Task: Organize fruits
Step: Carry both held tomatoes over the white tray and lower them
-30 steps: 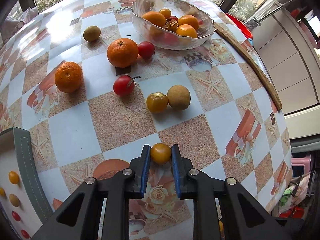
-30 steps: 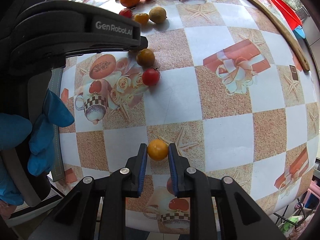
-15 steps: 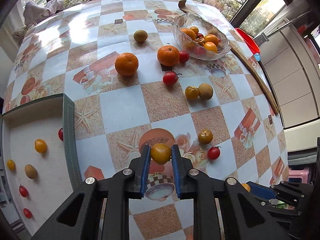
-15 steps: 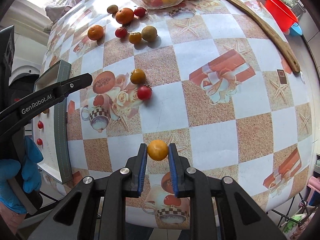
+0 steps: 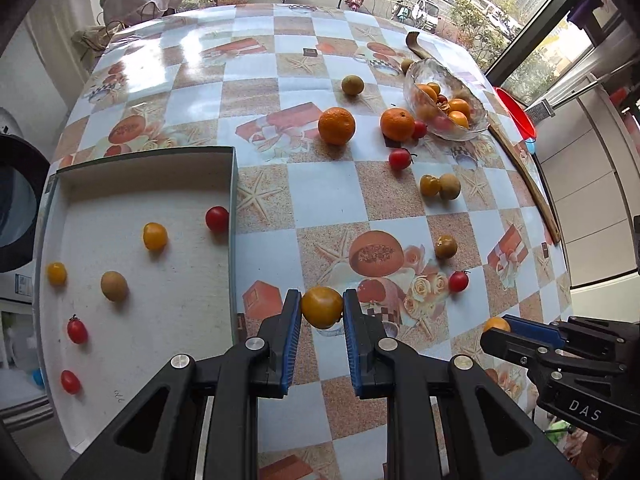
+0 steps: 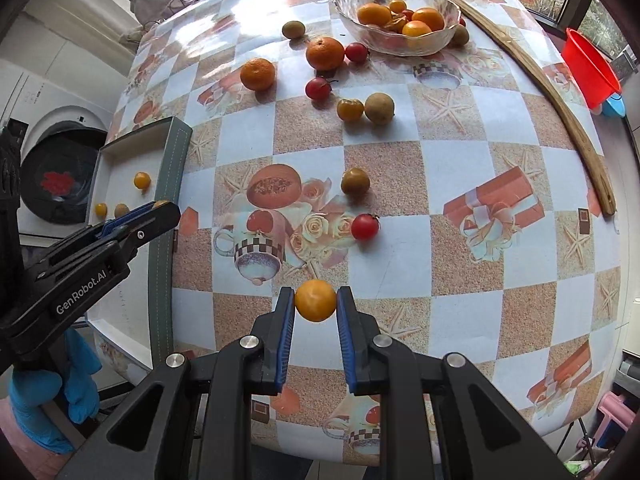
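Pinching a small yellow tomato (image 5: 322, 307) apiece, both grippers hang over the checkered surface (image 5: 328, 200). Nearest in the left wrist view, the left gripper (image 5: 322, 314) has its blue fingers (image 5: 292, 332) pressed onto the round sides of its fruit, which sits clear of the cloth, just right of the tray (image 5: 231, 240). In the right wrist view the right gripper (image 6: 316, 308) does the same: its fingers (image 6: 285, 340) squeeze a second yellow tomato (image 6: 315, 300) across its widest part, above the near edge of the surface.

These look light, smooth-skinned and soft, so I judge a gentle hold across the middle is the safe one; squeeze harder and the skin could split, ease off and a glossy round fruit could slip or roll. Both are orange-yellow, plump and shiny, the left one a touch duller with a greenish shade at the top.

Moving outward, the tray to the left already holds several small fruits: red ones, yellow ones and a brownish one, spread well apart. On the surface beyond the fingers lie a red cherry tomato (image 6: 365, 227) and a brownish-yellow one (image 6: 355, 181) near each other, then a yellow one touching a tan round fruit (image 6: 379, 108). Farther still sit two oranges (image 6: 325, 53), more red ones, and a glass bowl (image 6: 448, 34) with fruit piled inside, a wooden strip running along the far right edge. To my eye plenty is left to sort.
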A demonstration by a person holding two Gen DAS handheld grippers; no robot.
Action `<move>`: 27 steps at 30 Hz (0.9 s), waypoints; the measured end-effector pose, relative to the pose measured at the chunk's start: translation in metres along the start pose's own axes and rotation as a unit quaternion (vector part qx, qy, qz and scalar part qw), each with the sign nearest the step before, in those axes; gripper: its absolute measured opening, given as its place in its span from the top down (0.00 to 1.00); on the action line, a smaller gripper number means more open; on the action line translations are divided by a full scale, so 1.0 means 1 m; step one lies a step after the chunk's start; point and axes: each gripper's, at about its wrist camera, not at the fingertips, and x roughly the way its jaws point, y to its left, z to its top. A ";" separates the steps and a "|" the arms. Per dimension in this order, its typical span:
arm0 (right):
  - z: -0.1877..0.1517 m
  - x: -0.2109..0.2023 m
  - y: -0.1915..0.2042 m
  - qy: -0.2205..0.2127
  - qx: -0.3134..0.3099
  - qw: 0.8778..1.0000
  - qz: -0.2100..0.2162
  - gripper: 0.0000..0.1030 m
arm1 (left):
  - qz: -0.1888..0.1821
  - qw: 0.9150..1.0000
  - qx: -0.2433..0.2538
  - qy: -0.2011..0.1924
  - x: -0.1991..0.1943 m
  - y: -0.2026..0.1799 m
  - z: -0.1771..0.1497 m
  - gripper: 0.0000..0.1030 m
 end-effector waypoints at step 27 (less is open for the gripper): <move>0.043 0.082 0.207 0.059 -0.201 0.977 0.038 0.77 | 0.102 0.981 -0.167 0.003 -0.022 0.158 -0.095 0.78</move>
